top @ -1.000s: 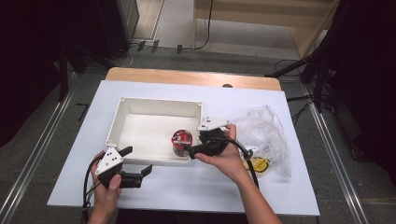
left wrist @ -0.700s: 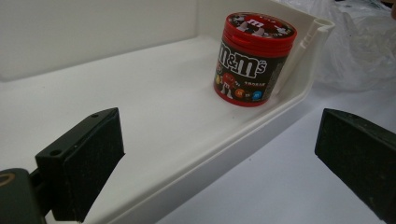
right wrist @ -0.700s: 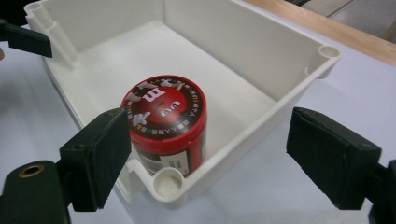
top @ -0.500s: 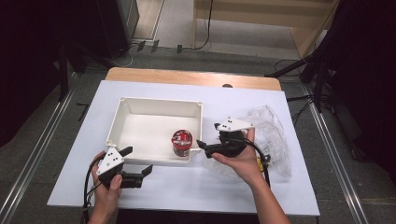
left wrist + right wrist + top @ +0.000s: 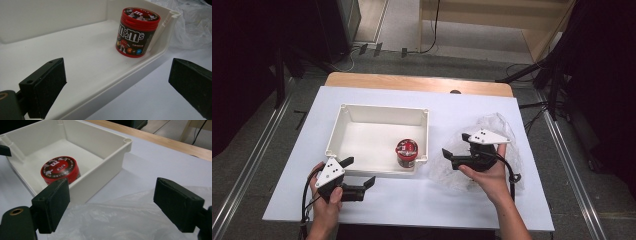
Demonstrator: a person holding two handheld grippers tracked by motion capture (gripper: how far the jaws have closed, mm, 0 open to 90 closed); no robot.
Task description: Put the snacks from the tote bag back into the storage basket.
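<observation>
Candy tub [image 5: 406, 152], red-lidded and upright, stands inside the white bin [image 5: 362, 111], in the corner nearest the right gripper [image 5: 451, 156], close against the bin's side wall; in the left gripper view it [image 5: 136, 32] looks to be touching that wall, though the angle is too low to be sure. The right gripper hovers just outside the bin over a crumpled clear plastic bag [image 5: 497, 127], its jaws spread wide and holding nothing. The left gripper [image 5: 360, 173] sits at the bin's near wall, jaws likewise wide apart and empty. Bin and bag both rest on the white tabletop [image 5: 422, 200].
</observation>
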